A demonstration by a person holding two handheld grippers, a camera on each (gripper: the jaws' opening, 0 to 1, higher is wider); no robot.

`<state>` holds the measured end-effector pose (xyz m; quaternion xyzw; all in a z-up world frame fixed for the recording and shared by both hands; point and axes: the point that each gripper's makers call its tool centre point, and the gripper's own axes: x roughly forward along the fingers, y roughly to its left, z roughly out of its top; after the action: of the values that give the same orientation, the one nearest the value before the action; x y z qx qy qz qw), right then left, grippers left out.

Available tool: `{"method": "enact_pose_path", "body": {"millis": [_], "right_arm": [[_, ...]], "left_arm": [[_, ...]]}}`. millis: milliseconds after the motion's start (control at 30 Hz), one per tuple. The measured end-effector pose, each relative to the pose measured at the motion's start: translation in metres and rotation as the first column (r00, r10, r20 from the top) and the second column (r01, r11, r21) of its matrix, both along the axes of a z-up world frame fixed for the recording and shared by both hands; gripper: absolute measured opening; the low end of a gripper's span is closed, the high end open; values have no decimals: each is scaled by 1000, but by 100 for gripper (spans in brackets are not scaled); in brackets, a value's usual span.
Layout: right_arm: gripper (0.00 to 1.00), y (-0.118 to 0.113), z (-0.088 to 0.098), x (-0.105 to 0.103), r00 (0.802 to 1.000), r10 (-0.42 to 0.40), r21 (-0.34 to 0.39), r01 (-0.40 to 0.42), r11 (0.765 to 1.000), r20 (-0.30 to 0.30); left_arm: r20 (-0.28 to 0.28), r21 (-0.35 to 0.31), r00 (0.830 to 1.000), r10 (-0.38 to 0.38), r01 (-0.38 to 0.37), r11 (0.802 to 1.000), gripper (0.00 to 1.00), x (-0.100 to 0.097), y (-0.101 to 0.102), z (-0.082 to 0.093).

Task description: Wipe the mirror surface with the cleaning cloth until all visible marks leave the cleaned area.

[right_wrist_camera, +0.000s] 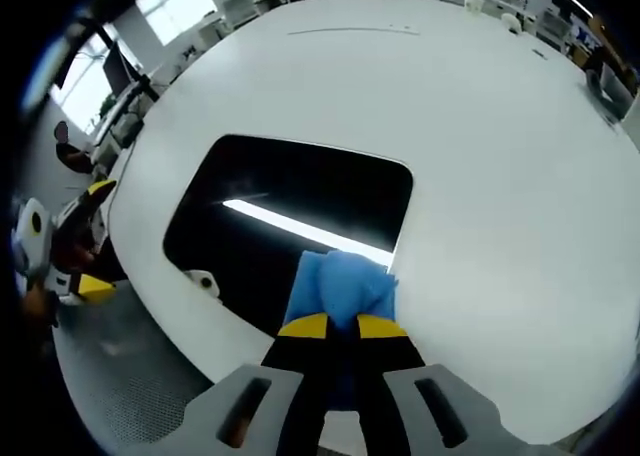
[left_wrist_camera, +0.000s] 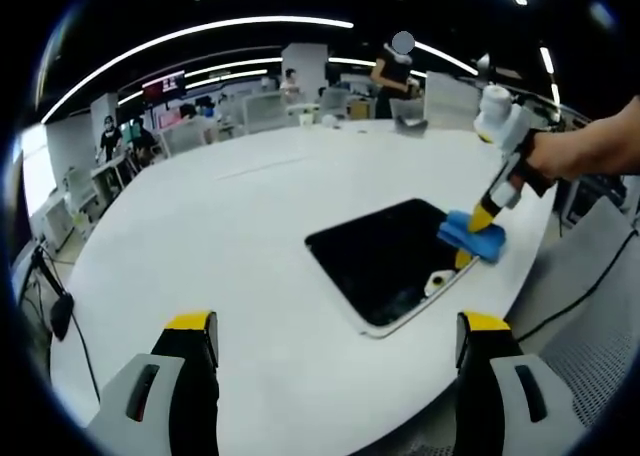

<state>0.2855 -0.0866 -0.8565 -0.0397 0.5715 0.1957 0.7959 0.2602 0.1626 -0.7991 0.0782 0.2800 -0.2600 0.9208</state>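
Cloth (right_wrist_camera: pixel 343 286) sits pinched in the right gripper (right_wrist_camera: pixel 341 326), jaws together on it, pressed at the mirror's (right_wrist_camera: pixel 290 216) near rim by the table (right_wrist_camera: pixel 480 126) edge. Dark glass runs away ahead of the jaws, long axis slanting left, so the wipe goes forward, I'd say. Left gripper (left_wrist_camera: pixel 335 336) hangs back, jaws apart, empty.

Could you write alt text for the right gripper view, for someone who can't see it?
The right gripper presses a blue cloth onto a dark rectangular mirror lying flat on a white table. A ceiling light reflects in the glass.
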Motion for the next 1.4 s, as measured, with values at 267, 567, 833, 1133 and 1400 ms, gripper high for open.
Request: {"method": "enact_pose_path", "body": {"millis": [267,567,833,1133,1400], "right_arm": [[3,0,0,1,1000,-2,0,2,1000,4],[3,0,0,1,1000,-3,-3,3,1000,12],[3,5,-1,0,1000,-11,1,11,1000,1],[2,13,0,1,1000,-23,14,23,1000,-3],[2,28,0,2,1000,-6,16,6,1000,3]], "left_arm": [[-6,-7,1000,8,-8,1000,99,-1,0,0],[0,11,1000,-16,16,1000,100,-2,-6,6],[6,-13,999,-45,45,999,100,-6,-17,11],[9,12,1000,-14,14,1000,100,-3,-11,8],[-1,-6,1000,-12,12,1000,100,-4,-11,6]]}}
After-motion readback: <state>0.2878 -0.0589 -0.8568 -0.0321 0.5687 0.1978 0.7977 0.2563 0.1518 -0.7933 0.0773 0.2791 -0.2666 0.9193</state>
